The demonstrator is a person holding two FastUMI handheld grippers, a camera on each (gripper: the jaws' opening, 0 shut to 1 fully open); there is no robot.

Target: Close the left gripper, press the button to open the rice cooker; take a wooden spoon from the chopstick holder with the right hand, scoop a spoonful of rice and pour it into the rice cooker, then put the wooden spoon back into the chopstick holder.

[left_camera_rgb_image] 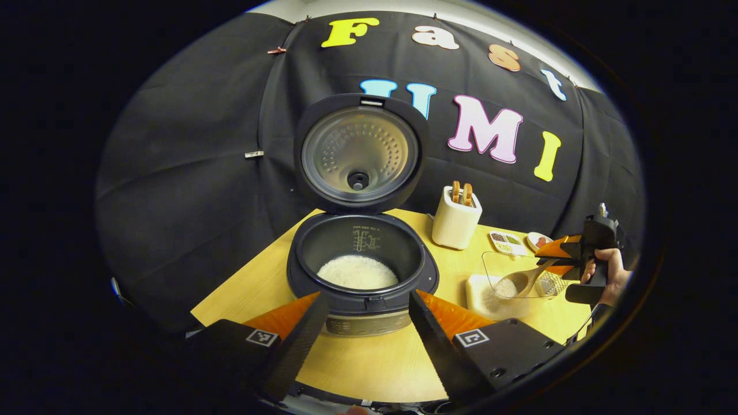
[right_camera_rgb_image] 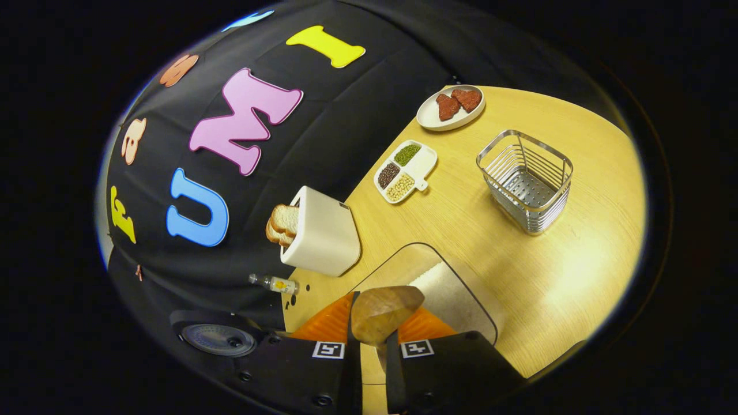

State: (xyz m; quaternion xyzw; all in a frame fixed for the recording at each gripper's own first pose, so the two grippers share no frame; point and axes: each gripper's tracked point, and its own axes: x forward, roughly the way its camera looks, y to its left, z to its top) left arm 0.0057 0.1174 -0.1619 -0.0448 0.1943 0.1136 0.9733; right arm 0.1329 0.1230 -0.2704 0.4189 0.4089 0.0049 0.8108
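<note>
- Black cloth wall (left_camera_rgb_image: 190,173) closes off the back of the booth, creased, held with small clips.
- A pale strip of wall or ceiling (left_camera_rgb_image: 438,10) shows above the cloth.
- Light wood-grain surface (right_camera_rgb_image: 519,276) stands against the cloth; bright glare near its right edge.

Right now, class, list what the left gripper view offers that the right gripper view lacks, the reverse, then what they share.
Left gripper view: white rice inside the open rice cooker, and a hand. Right gripper view: a small bottle beside the toaster. Shared: toaster, wooden spoon held in the right gripper, divided dish.
</note>
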